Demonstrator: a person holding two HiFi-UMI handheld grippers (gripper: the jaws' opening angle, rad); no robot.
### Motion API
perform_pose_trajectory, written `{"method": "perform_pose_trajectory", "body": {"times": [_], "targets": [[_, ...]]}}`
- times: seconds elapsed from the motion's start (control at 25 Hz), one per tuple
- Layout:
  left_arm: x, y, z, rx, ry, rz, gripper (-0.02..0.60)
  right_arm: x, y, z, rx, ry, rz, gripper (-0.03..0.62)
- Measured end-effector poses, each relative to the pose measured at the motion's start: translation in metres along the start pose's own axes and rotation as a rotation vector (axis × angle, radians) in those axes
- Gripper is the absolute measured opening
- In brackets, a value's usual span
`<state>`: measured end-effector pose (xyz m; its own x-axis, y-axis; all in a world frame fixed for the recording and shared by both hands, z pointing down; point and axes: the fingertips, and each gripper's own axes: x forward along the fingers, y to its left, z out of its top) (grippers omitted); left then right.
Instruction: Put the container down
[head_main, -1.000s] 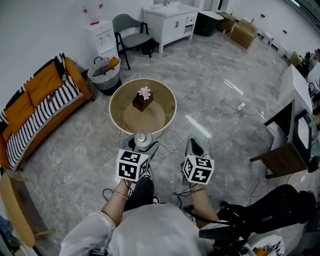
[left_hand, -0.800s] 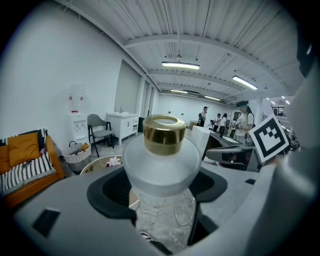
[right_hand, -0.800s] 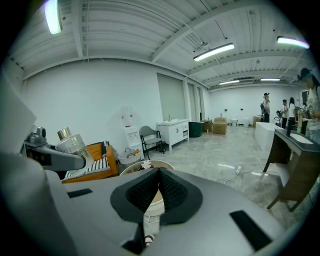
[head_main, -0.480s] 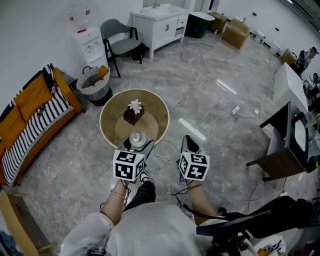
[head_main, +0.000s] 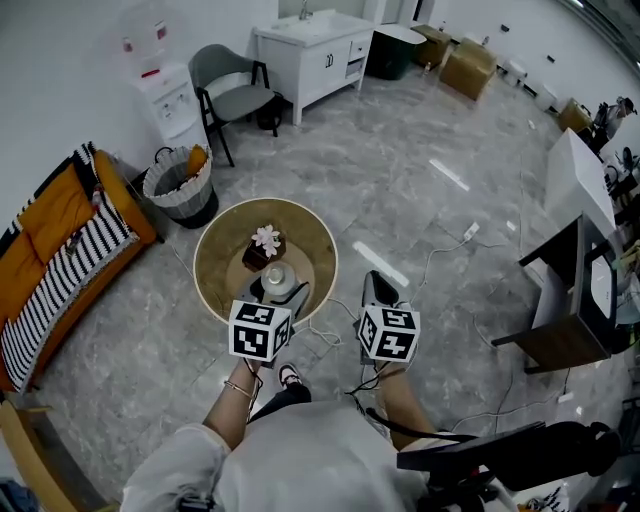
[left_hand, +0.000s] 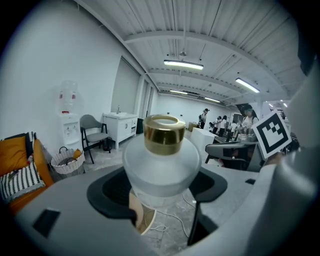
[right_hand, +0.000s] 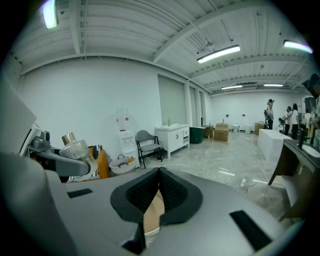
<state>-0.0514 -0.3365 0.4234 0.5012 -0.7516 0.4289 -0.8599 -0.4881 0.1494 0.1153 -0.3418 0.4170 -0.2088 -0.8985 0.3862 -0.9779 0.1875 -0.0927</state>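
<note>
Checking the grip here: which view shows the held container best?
The left gripper view: the gold-capped frosted container fills the centre, clamped between the fingers. The head view shows only its top. The right gripper view shows it small, at the left edge.

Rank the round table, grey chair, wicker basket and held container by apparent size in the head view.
1. round table
2. grey chair and wicker basket: too alike to rank, and the chair stands farther off
3. container: smallest, though nearest the camera
</note>
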Motion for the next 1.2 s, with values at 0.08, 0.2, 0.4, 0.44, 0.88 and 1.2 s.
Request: {"method": "perform_pose_trajectory", "body": {"times": [0.08, 0.2, 0.4, 0.44, 0.88, 1.2], "targets": [[0.013, 0.01, 0.009, 0.0, -0.005, -0.004, 0.334, 0.018, 0.0, 0.007, -0.001, 0.0, 0.005, 0.023], [0.028, 0.027, 0.025, -0.001, -0.017, -0.003, 0.334, 0.044, 0.003, 0.022, -0.01, -0.002, 0.01, 0.023], [0.045, 0.053, 0.042, -0.005, -0.029, 0.004, 0.334, 0.076, 0.01, 0.041, -0.024, -0.01, 0.025, 0.023], [0.047, 0.057, 0.043, -0.006, -0.03, 0.007, 0.334, 0.08, 0.011, 0.041, -0.025, -0.006, 0.03, 0.023], [0.065, 0.072, 0.042, -0.035, -0.024, 0.097, 0.334, 0.136, 0.016, 0.038, -0.08, 0.072, 0.144, 0.024], [0.09, 0.073, 0.032, -0.049, -0.001, 0.12, 0.334, 0.166, 0.002, 0.027, -0.12, 0.114, 0.189, 0.024]]}}
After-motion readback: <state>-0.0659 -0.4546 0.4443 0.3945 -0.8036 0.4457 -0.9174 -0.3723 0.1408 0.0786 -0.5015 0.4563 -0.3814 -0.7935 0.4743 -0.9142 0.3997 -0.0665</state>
